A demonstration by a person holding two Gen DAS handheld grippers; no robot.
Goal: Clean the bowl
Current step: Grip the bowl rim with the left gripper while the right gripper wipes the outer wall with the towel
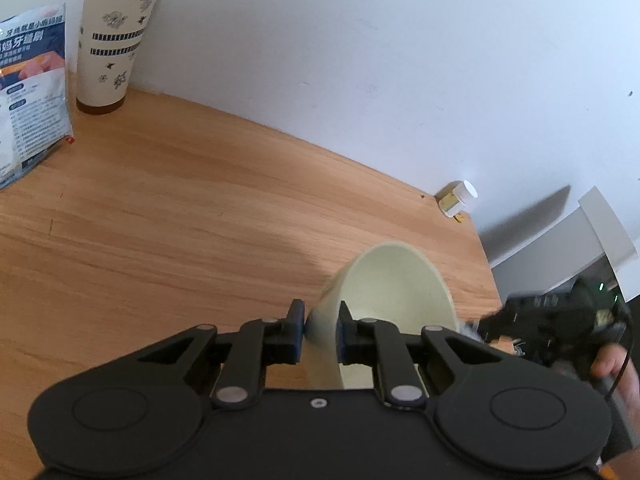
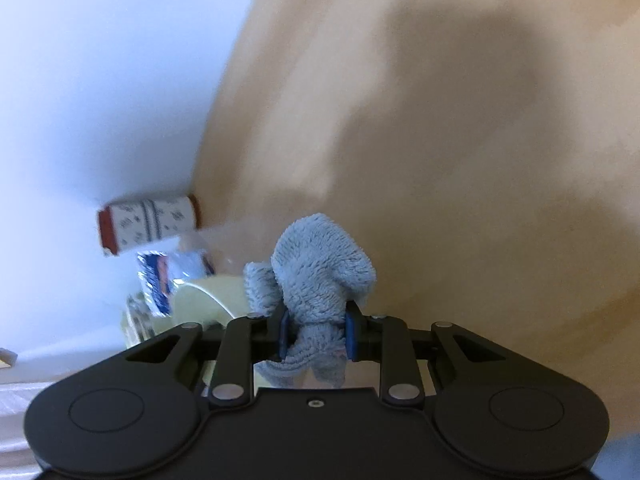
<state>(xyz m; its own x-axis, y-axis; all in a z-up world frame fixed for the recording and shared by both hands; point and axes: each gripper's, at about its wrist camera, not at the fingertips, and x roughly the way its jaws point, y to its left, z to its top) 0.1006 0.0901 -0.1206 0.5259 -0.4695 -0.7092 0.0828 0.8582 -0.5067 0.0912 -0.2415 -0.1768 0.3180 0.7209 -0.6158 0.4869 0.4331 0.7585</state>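
Left gripper (image 1: 320, 330) pinches the bowl (image 1: 396, 288) rim (tilted) between 2 fingers — right gripper (image 2: 316, 336) clamps the cloth (image 2: 320, 272).

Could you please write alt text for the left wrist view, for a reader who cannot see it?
The left tool grips the rim of a tilted cream bowl above a wooden table. A patterned cup and a printed packet stand by the white wall.

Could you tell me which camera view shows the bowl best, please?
The left wrist view: the bowl sits sharp and tilted, its rim pinched by the left gripper, with the pale inside open to view. The right wrist view shows only a blurred part of it at lower left, beside the cloth in the right gripper.
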